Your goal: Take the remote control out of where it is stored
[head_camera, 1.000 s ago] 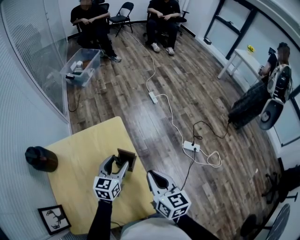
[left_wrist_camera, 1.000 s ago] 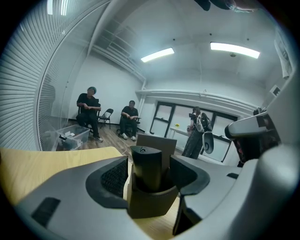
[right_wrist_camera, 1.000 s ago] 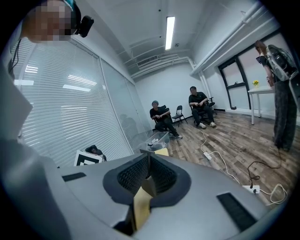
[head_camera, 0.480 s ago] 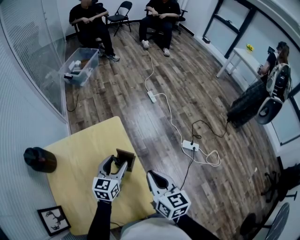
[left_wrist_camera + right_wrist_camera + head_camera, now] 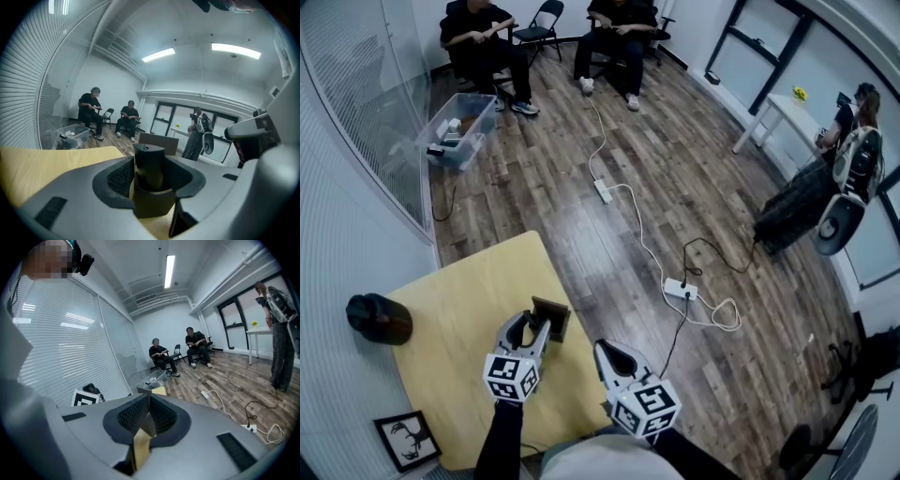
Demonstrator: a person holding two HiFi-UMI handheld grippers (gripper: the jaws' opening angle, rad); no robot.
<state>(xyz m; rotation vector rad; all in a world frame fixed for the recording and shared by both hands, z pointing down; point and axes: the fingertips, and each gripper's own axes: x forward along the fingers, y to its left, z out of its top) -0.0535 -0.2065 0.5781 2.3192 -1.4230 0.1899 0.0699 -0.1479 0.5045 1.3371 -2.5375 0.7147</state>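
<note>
Pads of my left gripper have just been closing. They now look to sit against the two sides of the remote, holding it at a middling width rather than fully together. The remote stands upright, its lower part still down in the brown holder, with only its dark top clear of the rim.

I judge this to be the grip before the lift, so the hold is the thing to get right. I want both pads flat on the remote alone, above the holder's rim, not pinching the holder's wall along with it. The rim looks to lie just under my pads, so I cannot rule out catching it; a small test lift would tell me.

The pull should follow the remote's own long line, straight up out of the pocket with no tilt. A sideways drag would probably jam it or tip the holder, which looks light and has nothing holding it down.

My right gripper has its jaws together with nothing between them, and it hangs just beside the left, near the table's edge. I think it could steady the holder if that starts to rise with the remote.

The holder stands on the table near the edge that faces the open floor. So I would keep the lift slow and bring the remote toward me, over the wood.
</note>
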